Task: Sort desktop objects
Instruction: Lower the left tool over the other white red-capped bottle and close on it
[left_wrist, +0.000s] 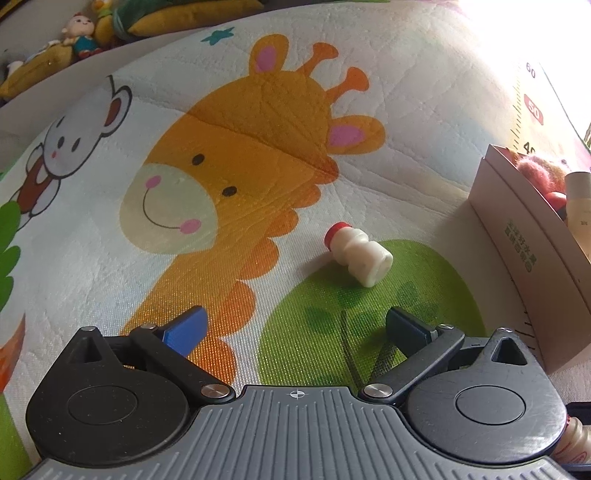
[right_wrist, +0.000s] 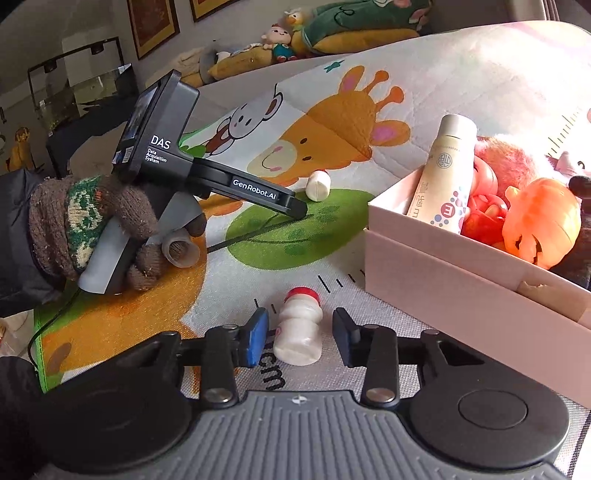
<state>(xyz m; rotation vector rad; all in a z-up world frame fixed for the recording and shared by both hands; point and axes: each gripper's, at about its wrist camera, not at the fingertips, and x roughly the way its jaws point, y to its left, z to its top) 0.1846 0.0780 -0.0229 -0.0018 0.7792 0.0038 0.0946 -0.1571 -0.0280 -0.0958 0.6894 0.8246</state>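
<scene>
**Two small bottles, not yet boxed**

Right gripper (right_wrist: 300, 338) spread around near bottle (right_wrist: 298, 328), pads apart from it, ready to clench. Left gripper (left_wrist: 295, 328) released, aimed at far bottle (left_wrist: 357, 256) lying beside box (right_wrist: 443, 273).

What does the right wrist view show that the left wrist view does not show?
Only the right wrist view shows a gloved hand holding the left claw's handle, an orange toy in the box, and the right claw open around a lying bottle, pads apart from it. Only the left wrist view shows the left claw open over the mat. Both show the far bottle lying on the giraffe mat, the box and the tube.
</scene>
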